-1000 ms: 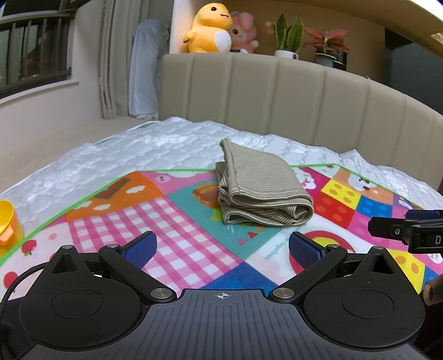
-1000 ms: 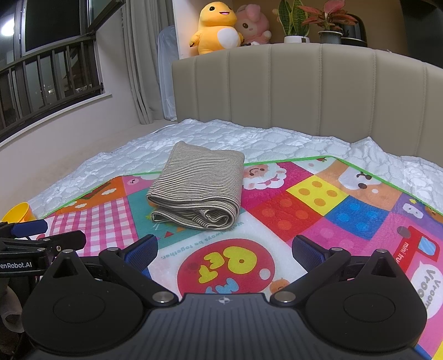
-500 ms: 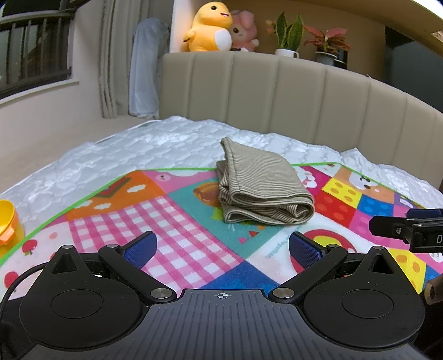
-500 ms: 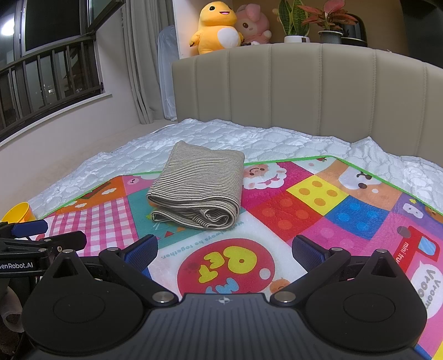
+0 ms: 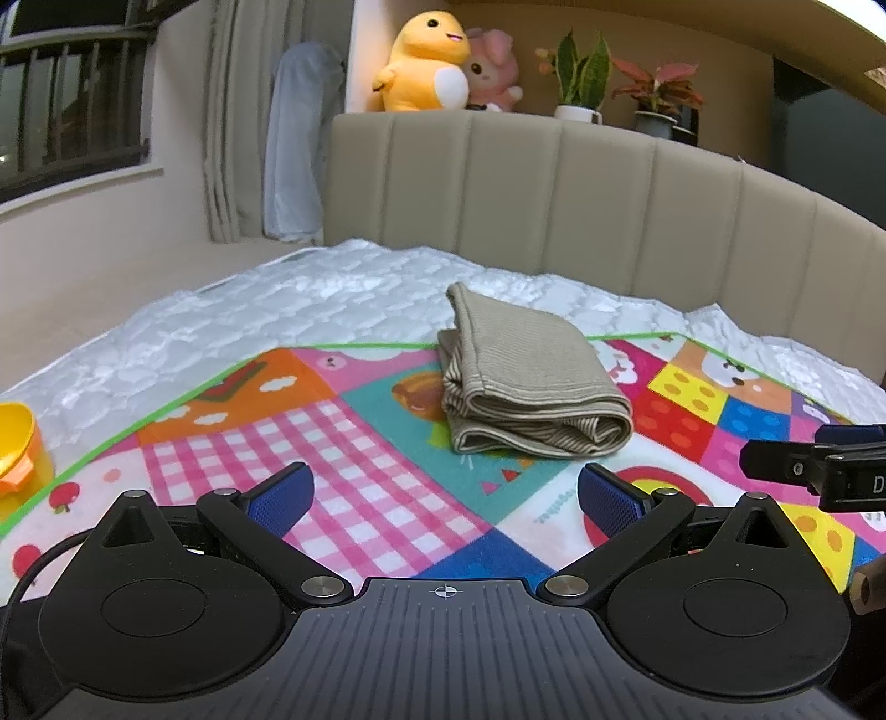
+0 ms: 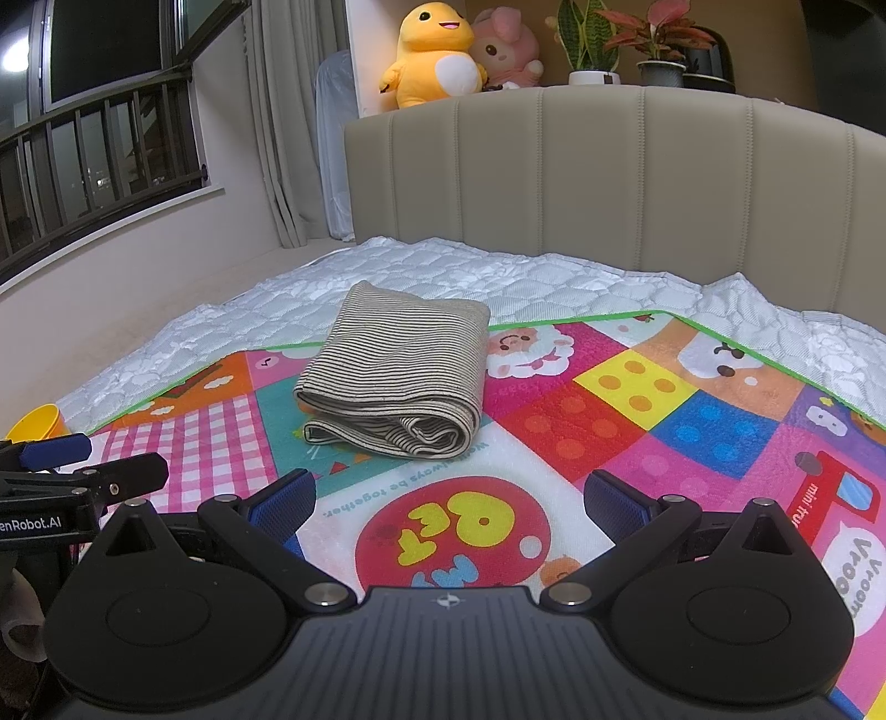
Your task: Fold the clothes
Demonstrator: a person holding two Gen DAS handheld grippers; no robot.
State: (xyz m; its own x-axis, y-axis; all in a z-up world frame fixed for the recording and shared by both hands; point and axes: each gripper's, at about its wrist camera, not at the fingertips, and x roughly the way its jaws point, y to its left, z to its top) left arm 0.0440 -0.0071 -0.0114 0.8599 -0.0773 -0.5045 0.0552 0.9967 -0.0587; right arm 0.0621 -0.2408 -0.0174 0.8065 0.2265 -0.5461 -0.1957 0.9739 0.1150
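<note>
A grey striped garment (image 5: 526, 376) lies folded in a compact bundle on the colourful play mat (image 5: 332, 443), near the mat's far edge. It also shows in the right wrist view (image 6: 398, 371). My left gripper (image 5: 443, 498) is open and empty, held back from the bundle over the mat's near part. My right gripper (image 6: 448, 504) is open and empty, also short of the bundle. The right gripper's side shows at the right edge of the left wrist view (image 5: 819, 471); the left gripper shows at the left edge of the right wrist view (image 6: 72, 471).
The mat lies on a white quilted mattress (image 5: 277, 310) with a beige padded headboard (image 5: 554, 205) behind. A yellow cup (image 5: 16, 448) stands at the mat's left edge. Plush toys (image 6: 437, 55) and potted plants (image 6: 626, 44) sit on the ledge above the headboard.
</note>
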